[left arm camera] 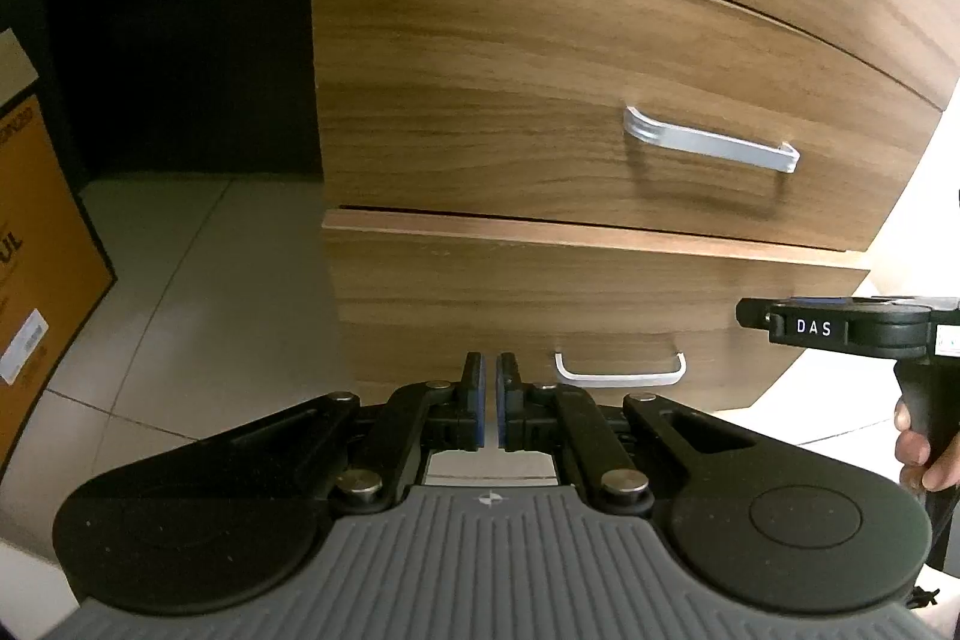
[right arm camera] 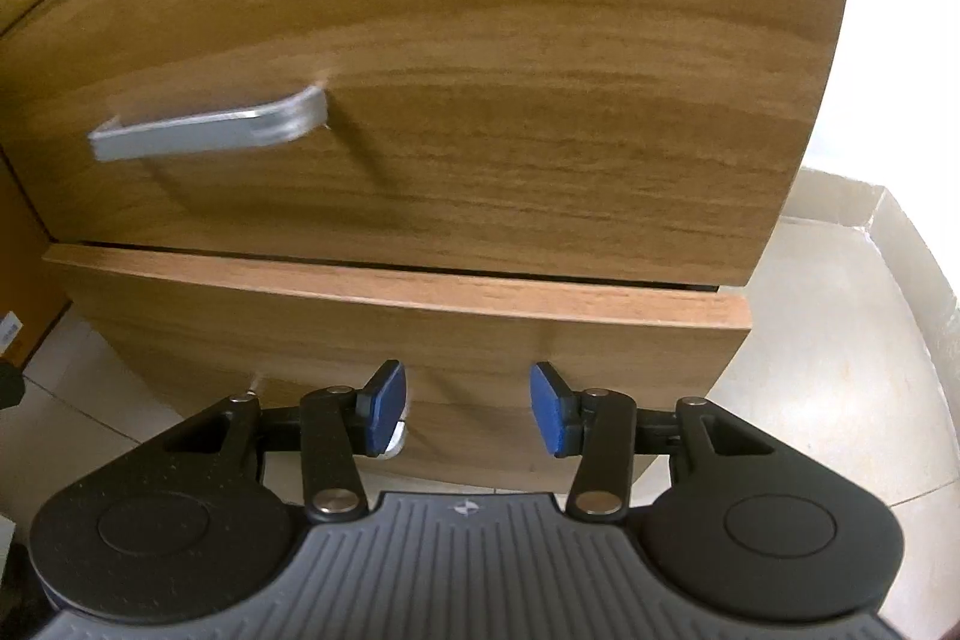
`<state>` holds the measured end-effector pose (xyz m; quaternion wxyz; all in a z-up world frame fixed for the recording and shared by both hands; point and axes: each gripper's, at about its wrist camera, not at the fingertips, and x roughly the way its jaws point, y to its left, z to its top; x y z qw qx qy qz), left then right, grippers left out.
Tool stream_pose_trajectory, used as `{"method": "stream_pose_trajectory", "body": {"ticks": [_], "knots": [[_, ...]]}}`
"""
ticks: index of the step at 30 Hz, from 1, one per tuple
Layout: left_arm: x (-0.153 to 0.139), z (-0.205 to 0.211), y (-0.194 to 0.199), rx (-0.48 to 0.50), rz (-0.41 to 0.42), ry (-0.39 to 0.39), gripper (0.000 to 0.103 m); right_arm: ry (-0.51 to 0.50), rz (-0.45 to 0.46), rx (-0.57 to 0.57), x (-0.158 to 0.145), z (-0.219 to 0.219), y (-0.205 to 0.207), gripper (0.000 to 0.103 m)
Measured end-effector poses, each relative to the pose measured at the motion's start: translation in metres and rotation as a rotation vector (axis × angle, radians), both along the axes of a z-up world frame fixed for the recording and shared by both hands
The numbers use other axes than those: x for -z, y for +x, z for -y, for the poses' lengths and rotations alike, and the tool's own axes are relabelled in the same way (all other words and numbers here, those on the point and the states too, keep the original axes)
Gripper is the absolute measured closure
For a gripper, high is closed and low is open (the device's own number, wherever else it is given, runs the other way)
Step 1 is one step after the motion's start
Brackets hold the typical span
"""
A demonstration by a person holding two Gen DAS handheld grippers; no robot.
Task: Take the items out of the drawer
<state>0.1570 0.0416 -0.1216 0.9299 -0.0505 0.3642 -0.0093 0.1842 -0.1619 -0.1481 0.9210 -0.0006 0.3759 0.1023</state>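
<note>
Drawer fronts (left arm camera: 600,88): warm brown wood grain, streaked. Handles (left arm camera: 711,142): brushed silver. Left gripper (left arm camera: 489,400): black arms, blue pads (left arm camera: 478,400), grey ribbed base. Right gripper (right arm camera: 468,412): same colours. Left of the left gripper, an orange carton (left arm camera: 36,244); floor tiles (left arm camera: 198,292) pale beige.

The lowest drawer of brown wood-grain board (left arm camera: 540,292) (right arm camera: 396,340) is seen slightly pulled out from under the middle drawer. Its small silver metal handle (left arm camera: 621,370) is mounted on the front.
</note>
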Motion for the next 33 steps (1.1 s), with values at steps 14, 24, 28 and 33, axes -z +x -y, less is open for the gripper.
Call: {"method": "stream_pose_trajectory", "body": {"ticks": [14,24,28,33], "knots": [[-0.044,0.015,-0.021,0.02,0.036,-0.059,0.088,0.027,0.009,-0.003,-0.044,0.014,-0.038,0.042],[-0.081,0.03,-0.056,0.04,0.068,-0.054,0.076,0.04,0.016,0.008,-0.091,0.032,-0.028,0.035],[-0.09,0.029,-0.071,0.011,0.058,-0.072,0.066,0.049,0.006,-0.003,-0.104,0.033,-0.048,0.024],[-0.102,0.025,-0.091,-0.013,0.066,-0.088,0.048,0.046,-0.024,-0.046,-0.113,0.036,-0.074,0.015]]}}
